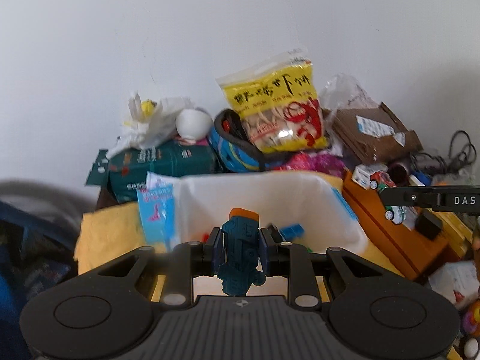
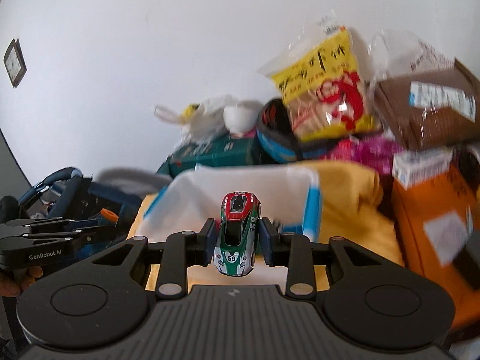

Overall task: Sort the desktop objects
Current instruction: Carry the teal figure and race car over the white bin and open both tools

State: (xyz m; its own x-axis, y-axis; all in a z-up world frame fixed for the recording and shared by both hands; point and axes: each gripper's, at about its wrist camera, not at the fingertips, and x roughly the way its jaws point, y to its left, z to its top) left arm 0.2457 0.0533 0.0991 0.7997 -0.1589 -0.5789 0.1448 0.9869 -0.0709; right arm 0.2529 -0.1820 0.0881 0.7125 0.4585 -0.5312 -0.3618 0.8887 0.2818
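Transport step, both grippers loaded. The left gripper [image 1: 240,244] clamps a teal toy truck with an orange tip [image 1: 241,249]; the right gripper [image 2: 237,240] clamps a green-red-white racing car numbered 59 [image 2: 237,237]. Both hover just before the white fabric-lined bin [image 1: 270,198]. Next, judged: advance over its opening, then release.

A plain, pale grey-white wall [image 1: 210,30] is filling the upper half of both views, lit evenly by soft daylight. A small dark-framed square clock [image 2: 14,63] is hanging tilted on it at the far left of the right wrist view. A crumpled yellow cloth [image 2: 354,210] is covering the worktop, and a blue-framed pushchair [image 2: 64,186] is standing beside it at the left.
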